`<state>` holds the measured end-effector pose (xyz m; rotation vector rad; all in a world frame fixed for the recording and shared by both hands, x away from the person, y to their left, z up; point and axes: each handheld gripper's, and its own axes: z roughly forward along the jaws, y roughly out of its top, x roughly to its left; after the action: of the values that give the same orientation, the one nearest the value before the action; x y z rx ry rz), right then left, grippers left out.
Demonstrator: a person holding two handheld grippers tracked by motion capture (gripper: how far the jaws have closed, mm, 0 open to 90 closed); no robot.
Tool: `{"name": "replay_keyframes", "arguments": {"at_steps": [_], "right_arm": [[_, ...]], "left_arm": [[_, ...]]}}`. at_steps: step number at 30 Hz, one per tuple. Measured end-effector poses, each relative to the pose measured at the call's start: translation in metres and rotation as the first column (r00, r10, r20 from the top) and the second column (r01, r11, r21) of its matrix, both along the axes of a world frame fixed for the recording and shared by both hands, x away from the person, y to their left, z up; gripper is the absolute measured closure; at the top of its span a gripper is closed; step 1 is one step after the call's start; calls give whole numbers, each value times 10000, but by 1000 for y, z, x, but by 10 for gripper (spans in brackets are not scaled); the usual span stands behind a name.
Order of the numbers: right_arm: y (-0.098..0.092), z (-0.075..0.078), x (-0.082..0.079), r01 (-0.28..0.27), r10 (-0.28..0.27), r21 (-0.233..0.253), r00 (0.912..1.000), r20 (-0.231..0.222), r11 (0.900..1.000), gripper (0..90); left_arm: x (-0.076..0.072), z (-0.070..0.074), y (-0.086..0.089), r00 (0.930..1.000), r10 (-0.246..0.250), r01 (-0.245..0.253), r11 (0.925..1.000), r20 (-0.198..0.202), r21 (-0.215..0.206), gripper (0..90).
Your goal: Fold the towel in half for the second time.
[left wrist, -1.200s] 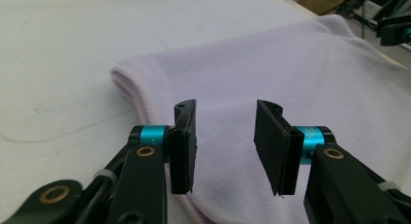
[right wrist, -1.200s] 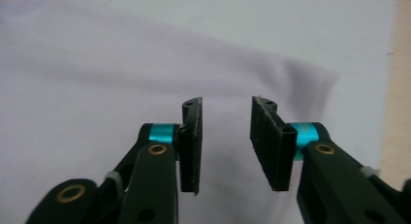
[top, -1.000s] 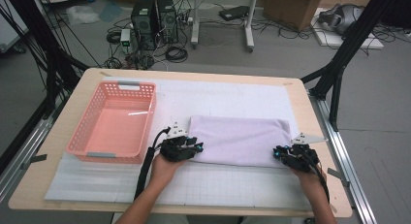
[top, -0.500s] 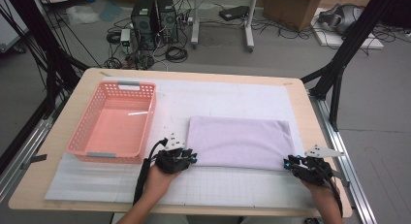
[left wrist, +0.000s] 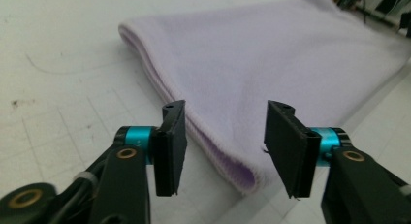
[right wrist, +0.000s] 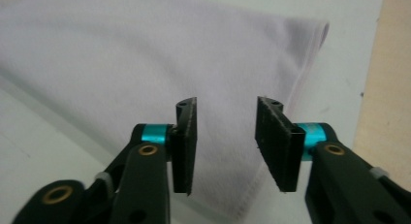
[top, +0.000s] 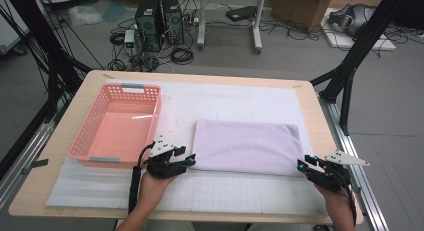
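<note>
A folded lilac towel (top: 245,146) lies flat on the white mat (top: 225,101) in the middle of the table. My left gripper (top: 191,160) sits at the towel's near left corner, open, with nothing between its pads. In the left gripper view the towel's folded edge (left wrist: 213,146) runs between the two spread jaws. My right gripper (top: 301,165) is open just off the near right corner. In the right gripper view that corner of the towel (right wrist: 242,69) lies below and beyond the spread jaws.
An empty pink plastic basket (top: 117,125) stands on the mat's left side, close to my left hand. The table's wooden right edge (top: 320,121) runs near the right gripper. Cables, computer towers and boxes are on the floor beyond the table.
Both grippers have drawn back from the towel toward the near edge. The right one has moved out past the towel's corner. The towel lies still.
</note>
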<state>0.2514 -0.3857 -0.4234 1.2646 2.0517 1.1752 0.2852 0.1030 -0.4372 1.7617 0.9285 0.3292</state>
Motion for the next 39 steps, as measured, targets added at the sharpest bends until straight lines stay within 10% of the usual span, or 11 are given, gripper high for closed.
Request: {"name": "replay_keyframes", "arguments": {"at_steps": [12, 39], "right_arm": [[19, 6, -5, 204, -217, 296, 9988, 440, 9994, 299], [23, 4, -3, 213, -217, 68, 9983, 540, 9997, 209]], "left_arm": [[3, 3, 3, 9978, 650, -647, 9977, 136, -203, 206], [5, 0, 7, 9996, 197, -191, 9993, 185, -332, 210]]}}
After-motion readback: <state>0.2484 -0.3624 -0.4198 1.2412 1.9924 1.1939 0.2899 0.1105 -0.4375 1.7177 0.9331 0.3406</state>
